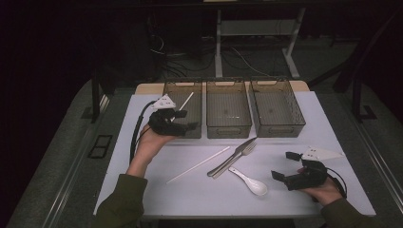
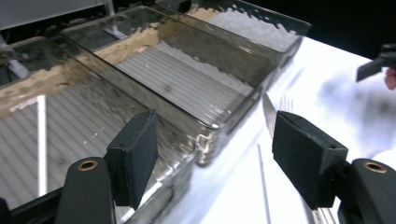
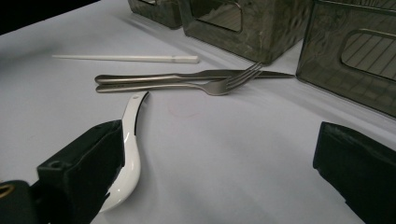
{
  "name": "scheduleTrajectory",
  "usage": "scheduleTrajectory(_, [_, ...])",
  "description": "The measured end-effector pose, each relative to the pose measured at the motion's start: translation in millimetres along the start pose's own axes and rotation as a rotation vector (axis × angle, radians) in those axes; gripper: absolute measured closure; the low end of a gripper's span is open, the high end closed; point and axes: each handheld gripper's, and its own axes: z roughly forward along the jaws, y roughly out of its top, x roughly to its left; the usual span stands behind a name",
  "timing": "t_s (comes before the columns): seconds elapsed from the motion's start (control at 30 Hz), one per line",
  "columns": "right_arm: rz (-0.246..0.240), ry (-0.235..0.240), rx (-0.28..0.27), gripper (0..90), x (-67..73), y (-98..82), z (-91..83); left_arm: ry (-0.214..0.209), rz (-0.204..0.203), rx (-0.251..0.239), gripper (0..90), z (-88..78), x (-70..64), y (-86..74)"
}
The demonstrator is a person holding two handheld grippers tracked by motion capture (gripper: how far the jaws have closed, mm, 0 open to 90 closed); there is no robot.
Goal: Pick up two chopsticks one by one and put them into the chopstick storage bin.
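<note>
From the high view, the left tongs (image 1: 187,119) hang open and empty over the near end of the left bin (image 1: 182,83), which stands behind and to the left of the fork (image 1: 237,156). One chopstick (image 1: 186,100) already lies inside that bin. Its loose twin (image 1: 198,164) lies on the table (image 1: 285,118) just left of the fork, its long axis slanting from near-left to far-right. It is toward the person from the left tongs and nearer to them than to the right tongs (image 1: 284,165). Those are also open and sit right of the fork, with the spoon (image 1: 249,182) between them and it.

In the left gripper view, nothing is between the parted pads of the left tongs (image 2: 215,158). The bin's corner (image 2: 201,144) shows in the gap, the binned chopstick (image 2: 41,140) lies left of it, and the loose one (image 2: 264,182) is a thin line ahead, below the fork's tines (image 2: 285,101).

In the right gripper view, the right tongs (image 3: 224,172) gape wide. The spoon (image 3: 133,140) lies beside the left pad with its handle pointing at the fork (image 3: 210,86), and the loose chopstick (image 3: 126,58) lies beyond the fork. I judge the next pick is the left hand's: back toward the person, with the tongs turned across that slanted stick.
</note>
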Motion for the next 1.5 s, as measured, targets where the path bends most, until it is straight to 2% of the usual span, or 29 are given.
scheduleTrajectory(0.27, [0.009,-0.001,-0.014,2.1,1.4,0.1,-3.1,-0.009,0.021,0.031,29.9,2.5,-14.6,-18.9])
scheduleTrajectory(0.57, [0.009,-0.007,-0.013,2.2,2.1,0.2,-4.0,-0.047,0.035,0.06,32.8,6.4,-29.5,-40.7])
scheduleTrajectory(0.73, [0.005,-0.006,-0.013,2.2,3.1,0.3,-3.9,-0.056,0.04,0.077,41.3,15.2,-33.4,-49.1])
scheduleTrajectory(0.8, [0.005,-0.006,-0.011,2.2,3.0,0.3,-3.8,-0.064,0.042,0.09,42.0,20.1,-35.0,-51.7])
scheduleTrajectory(0.87, [0.004,-0.004,-0.009,2.2,3.4,0.3,-4.0,-0.07,0.058,0.123,46.2,27.1,-37.6,-54.2])
scheduleTrajectory(1.03, [0.002,-0.005,-0.008,2.2,3.2,0.3,-3.6,-0.093,0.062,0.139,55.0,36.4,-40.6,-55.8])
scheduleTrajectory(1.23, [-0.004,-0.007,-0.007,2.2,3.3,0.5,-3.4,-0.107,0.077,0.183,65.2,48.4,-43.6,-59.2])
scheduleTrajectory(1.5, [-0.003,-0.008,-0.008,2.2,3.3,0.5,-3.3,-0.106,0.078,0.237,71.6,59.8,-45.3,-63.6])
